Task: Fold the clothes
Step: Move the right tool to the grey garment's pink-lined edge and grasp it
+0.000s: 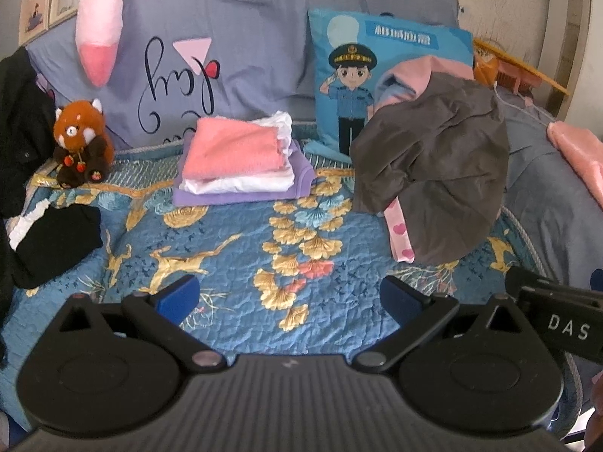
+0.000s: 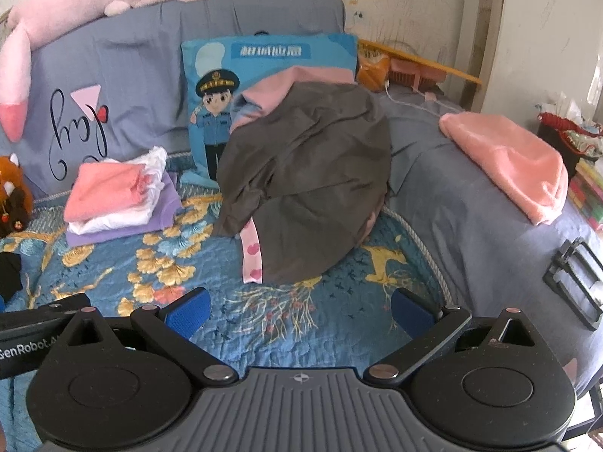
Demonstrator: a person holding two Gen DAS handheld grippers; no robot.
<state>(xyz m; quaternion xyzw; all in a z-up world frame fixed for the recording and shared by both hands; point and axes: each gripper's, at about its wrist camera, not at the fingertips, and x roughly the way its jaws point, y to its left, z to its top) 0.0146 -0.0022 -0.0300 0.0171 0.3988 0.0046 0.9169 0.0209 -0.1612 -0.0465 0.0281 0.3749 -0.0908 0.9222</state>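
- Across the bed, a blue quilt [image 2: 301, 324] patterned with gold deer and fan leaves covers the working space; both tools hover above its near part, with bare quilt beneath them.
- Heaped at the far right of the quilt, against a cartoon-officer pillow [image 2: 211, 105], lies the unfolded pile: a grey garment [image 2: 309, 173] draped over pink pieces, with a heart-printed strip [image 2: 251, 254] trailing out at its near edge.
- Far left of that heap sits a finished stack [image 1: 241, 158]: pink on white on lilac.
- Judging by the views, the heap lies straight ahead of the right tool [image 2: 299, 310] and ahead-right of the left tool [image 1: 290, 297], so the right hand is nearer; the grey cloth's long axis seems to run away from the tools, towards the pillow.
- Both tools have their blue pads spread wide, holding nothing.
- A black garment [image 1: 52, 241] is cut off at the left edge; what lies under the grey cloth, and what kind of garment it is, cannot be made out.
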